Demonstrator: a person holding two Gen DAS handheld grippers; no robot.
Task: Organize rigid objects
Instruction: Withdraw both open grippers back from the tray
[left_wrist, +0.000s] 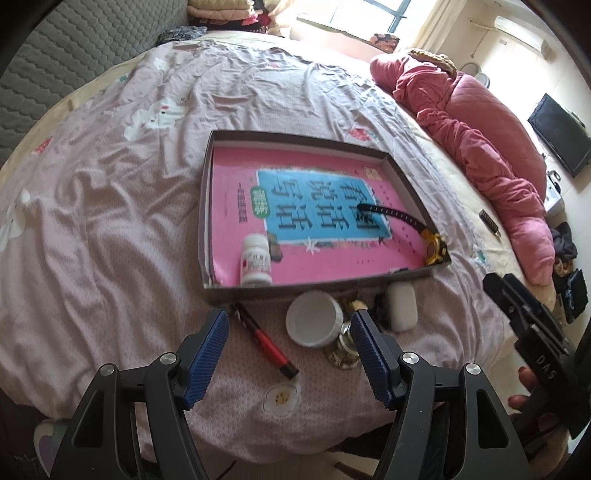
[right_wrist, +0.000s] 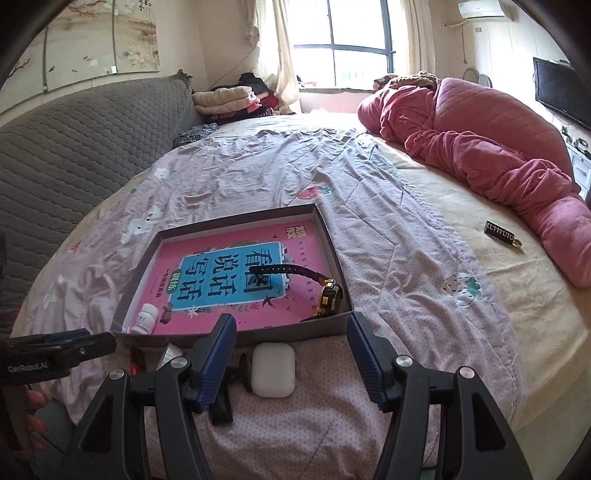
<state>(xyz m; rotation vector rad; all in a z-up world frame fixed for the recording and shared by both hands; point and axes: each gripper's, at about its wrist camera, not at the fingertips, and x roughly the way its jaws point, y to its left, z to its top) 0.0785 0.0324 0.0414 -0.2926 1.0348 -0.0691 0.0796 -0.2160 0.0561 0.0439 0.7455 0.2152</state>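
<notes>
Watch (left_wrist: 424, 236) in yellow and black lies in the near right corner of the shallow box (left_wrist: 221, 291) on your bed (left_wrist: 110, 206), its strap running along the long axis toward the box's middle, over the pink-and-blue book cover lining the bottom. White pill bottle (left_wrist: 255, 264) lies on its side at the box's near wall, cap toward the far side. Outside that wall, at the bed's near edge, sit a red-and-black pen (left_wrist: 267, 341) angled away from the box, an upturned white lid (left_wrist: 314, 319), a small glass jar (left_wrist: 343, 349) and a white earbud case (right_wrist: 273, 369). Your left gripper (left_wrist: 290, 354) hangs wide open above pen and lid, holding nothing. Your right gripper (right_wrist: 291, 350) is equally spread, empty, framing the earbud case without touching it.
</notes>
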